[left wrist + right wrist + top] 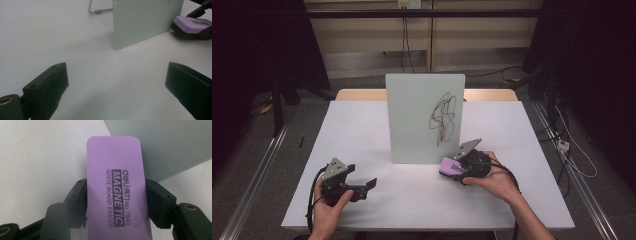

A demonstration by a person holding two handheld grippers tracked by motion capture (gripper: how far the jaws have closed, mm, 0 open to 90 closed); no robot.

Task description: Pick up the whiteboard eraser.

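Right hand-held gripper (pixel 116 202) clamped on purple eraser (pixel 117 182) by its long sides, low over worktop (pixel 362 130), just in front of upright whiteboard (pixel 412 115) w/ black scribble (pixel 444 117). Left hand-held gripper (pixel 116 85) wide, nothing between jaws. Risk: hard wipe could tip board back; shallow grip could let eraser twist. Label: "deli", "MAGNETIC", "WHITE BOARD ERASER", "No.7840".
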